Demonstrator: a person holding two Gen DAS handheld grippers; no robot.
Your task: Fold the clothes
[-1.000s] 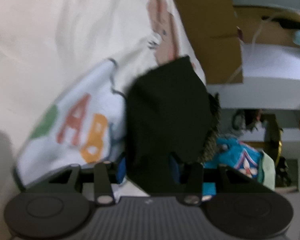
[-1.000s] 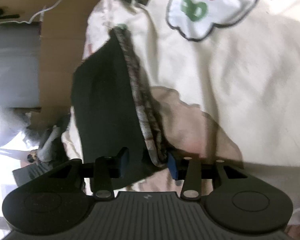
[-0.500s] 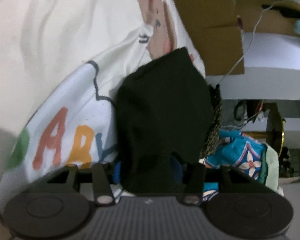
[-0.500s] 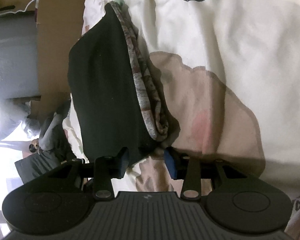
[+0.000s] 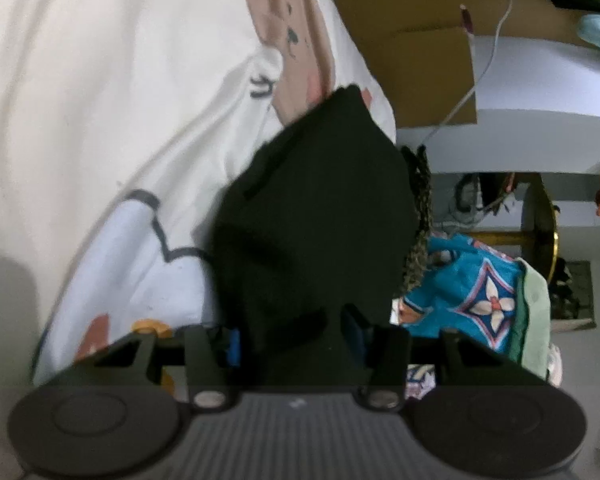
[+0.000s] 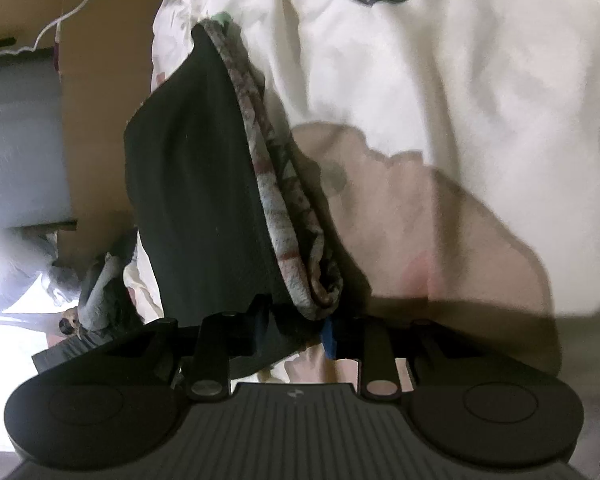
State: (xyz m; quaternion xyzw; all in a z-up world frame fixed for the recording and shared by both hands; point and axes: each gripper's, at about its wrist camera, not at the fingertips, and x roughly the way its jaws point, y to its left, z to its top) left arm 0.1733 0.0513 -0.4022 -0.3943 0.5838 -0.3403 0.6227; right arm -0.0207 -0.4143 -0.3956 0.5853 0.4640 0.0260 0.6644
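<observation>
Fold-and-lay step, judging by both views: a black soft-knit garment with a patterned grey-brown edge was held at two ends over a cream printed bedsheet. Left wrist view: left gripper sat about half open in span, but the black cloth filled the gap between its blue-padded fingers, so that read as a grip on a thick bunch, not free jaws. Garment ran up and away from the jaws, its far end over the sheet's edge; a teal patterned cloth pile and a brown cardboard box lay beyond, off the bed. Right wrist view: right gripper had its jaws closing, with the garment's near corner, black layer plus patterned hem, between them; pads looked to be on the cloth. Garment lay along the sheet's left edge, doubled over lengthwise, hem layer beside the black one. Next move, my read: lower both ends together, keep the cloth taut so layers stay aligned, set it flat on the sheet clear of the edge, then let go. Risk: the thick left bunch slipping or dragging the fold open on release.
</observation>
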